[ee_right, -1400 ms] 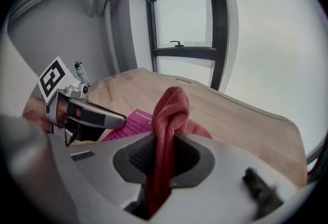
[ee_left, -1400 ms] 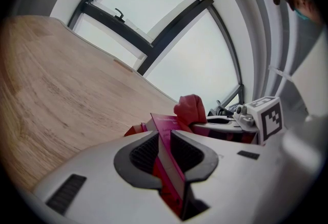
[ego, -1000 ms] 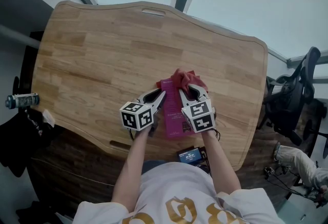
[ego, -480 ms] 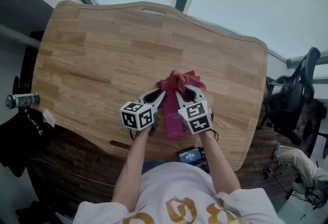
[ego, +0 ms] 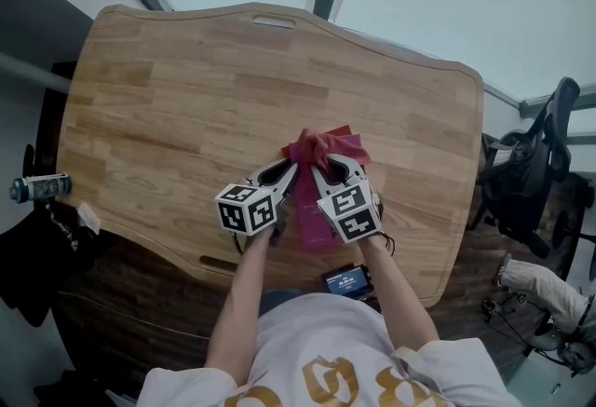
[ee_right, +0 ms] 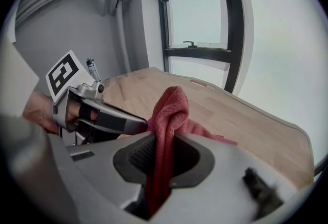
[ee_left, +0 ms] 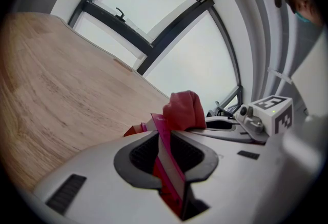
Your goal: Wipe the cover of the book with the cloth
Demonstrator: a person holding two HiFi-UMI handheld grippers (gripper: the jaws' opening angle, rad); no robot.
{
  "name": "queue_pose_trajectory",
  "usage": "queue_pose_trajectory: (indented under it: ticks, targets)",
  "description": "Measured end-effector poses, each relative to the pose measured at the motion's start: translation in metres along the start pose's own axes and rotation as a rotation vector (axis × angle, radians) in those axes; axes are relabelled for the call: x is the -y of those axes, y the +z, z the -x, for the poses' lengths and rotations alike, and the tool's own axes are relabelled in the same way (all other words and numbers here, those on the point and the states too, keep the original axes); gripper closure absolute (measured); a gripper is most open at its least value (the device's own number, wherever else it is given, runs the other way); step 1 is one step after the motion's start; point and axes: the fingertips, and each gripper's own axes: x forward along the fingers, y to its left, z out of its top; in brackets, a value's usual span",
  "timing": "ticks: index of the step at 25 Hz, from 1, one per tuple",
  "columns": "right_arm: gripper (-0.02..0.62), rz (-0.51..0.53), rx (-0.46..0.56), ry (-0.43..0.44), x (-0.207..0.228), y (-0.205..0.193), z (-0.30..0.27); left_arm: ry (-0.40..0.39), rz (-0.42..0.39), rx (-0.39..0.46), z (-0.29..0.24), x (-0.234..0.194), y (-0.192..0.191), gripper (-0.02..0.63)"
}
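Wooden table point(ego: 168, 88) under a large window, work set toward the near edge. Magenta book point(ego: 312, 211) sits between both grippers. Left gripper point(ego: 287, 174) clamped on the book's left edge, thin cover wedged between its jaws. Right gripper point(ego: 324, 170) pinches a bunched red cloth point(ego: 317, 144), which rests on the book's far end. Office chair point(ego: 535, 172) at the right.

**Red cloth bunched on a magenta book**

The thin magenta book point(ego: 312, 214) lies just below frame centre, cover up, its left edge pinched in the left gripper point(ee_left: 168, 138). The crumpled red cloth point(ego: 319, 144) sits on its upper end, clamped in the right gripper point(ee_right: 161, 152).
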Motion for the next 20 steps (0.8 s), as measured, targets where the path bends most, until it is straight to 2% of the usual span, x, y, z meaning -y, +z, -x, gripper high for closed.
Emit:
queue_pose_trajectory:
  ticks: [20]
  targets:
    - [0.526, 0.010, 0.006, 0.024, -0.020, -0.013, 0.005, 0.020, -0.049, 0.012, 0.001, 0.000, 0.000, 0.526]
